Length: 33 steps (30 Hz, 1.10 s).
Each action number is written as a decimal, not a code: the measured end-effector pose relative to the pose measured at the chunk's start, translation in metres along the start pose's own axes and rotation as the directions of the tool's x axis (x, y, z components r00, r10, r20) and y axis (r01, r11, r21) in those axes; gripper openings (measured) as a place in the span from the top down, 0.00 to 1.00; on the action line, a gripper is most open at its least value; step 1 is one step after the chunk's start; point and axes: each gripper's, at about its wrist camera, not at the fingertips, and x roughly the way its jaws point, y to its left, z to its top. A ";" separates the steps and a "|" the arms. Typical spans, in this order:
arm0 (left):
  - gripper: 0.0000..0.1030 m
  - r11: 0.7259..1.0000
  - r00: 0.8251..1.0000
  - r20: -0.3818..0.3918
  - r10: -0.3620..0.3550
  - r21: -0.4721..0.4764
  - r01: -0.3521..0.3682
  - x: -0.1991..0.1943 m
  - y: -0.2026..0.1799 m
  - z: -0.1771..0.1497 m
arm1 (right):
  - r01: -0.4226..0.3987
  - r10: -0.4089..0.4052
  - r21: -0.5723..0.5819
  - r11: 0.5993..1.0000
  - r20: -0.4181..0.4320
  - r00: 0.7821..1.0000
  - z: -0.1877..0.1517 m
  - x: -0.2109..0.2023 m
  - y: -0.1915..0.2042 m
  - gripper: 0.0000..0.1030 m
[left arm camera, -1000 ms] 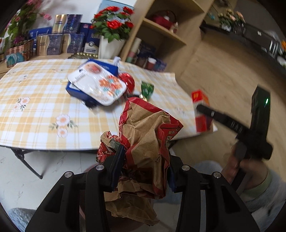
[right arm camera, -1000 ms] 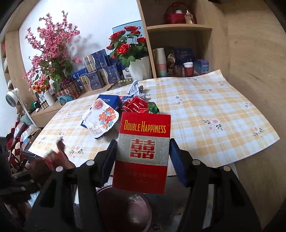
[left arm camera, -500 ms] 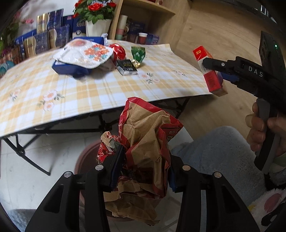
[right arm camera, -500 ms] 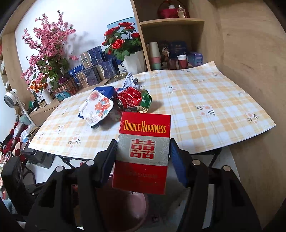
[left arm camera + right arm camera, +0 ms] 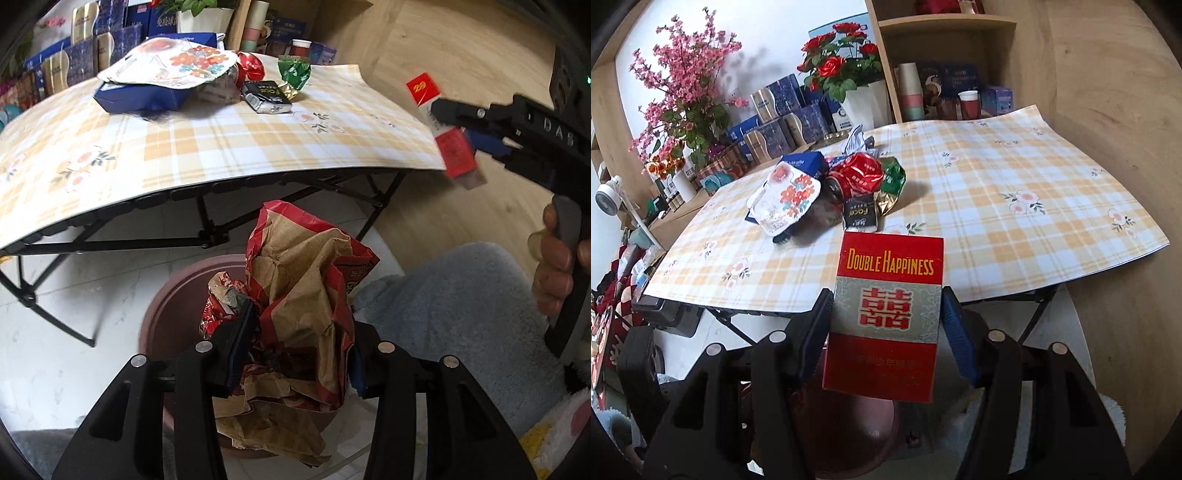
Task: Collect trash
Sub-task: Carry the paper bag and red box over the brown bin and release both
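Observation:
My left gripper [image 5: 295,354] is shut on a crumpled red and brown paper bag [image 5: 306,295] and holds it over the rim of a maroon trash bin [image 5: 166,317] on the floor. My right gripper [image 5: 886,332] is shut on a red Double Happiness cigarette box [image 5: 886,317], held in front of the table edge above the bin [image 5: 857,424]. The box also shows in the left wrist view [image 5: 443,129], at the right. More trash lies on the checked table [image 5: 1015,229]: a flowered wrapper [image 5: 786,199], a red wrapper [image 5: 857,177], a green wrapper [image 5: 892,181] and a black packet [image 5: 860,216].
The folding table's black legs [image 5: 207,229] stand just behind the bin. A blue box [image 5: 144,98] lies under the flowered wrapper. Flower pots, blue boxes and a wooden shelf [image 5: 942,55] line the back. The person's leg in blue fleece [image 5: 461,314] is right of the bin.
Both grippers have moved down and back from the table toward the bin, still holding the bag and the box. The bin now shows under the bag.

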 end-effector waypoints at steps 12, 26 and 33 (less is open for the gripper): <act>0.13 0.988 0.967 0.222 0.128 0.053 -0.143 -0.032 0.002 0.010 | -0.011 0.011 -0.004 1.000 -0.033 0.999 -0.004 0.011 0.010 0.42; 0.06 0.916 0.818 0.412 0.400 -0.162 -0.367 -0.121 0.056 0.009 | -0.052 0.020 -0.158 0.986 -0.196 0.980 -0.052 0.038 0.057 0.42; 0.06 0.924 0.845 0.374 0.381 -0.171 -0.341 -0.117 0.062 -0.002 | -0.059 -0.001 -0.250 0.966 -0.232 0.973 -0.064 0.047 0.086 0.41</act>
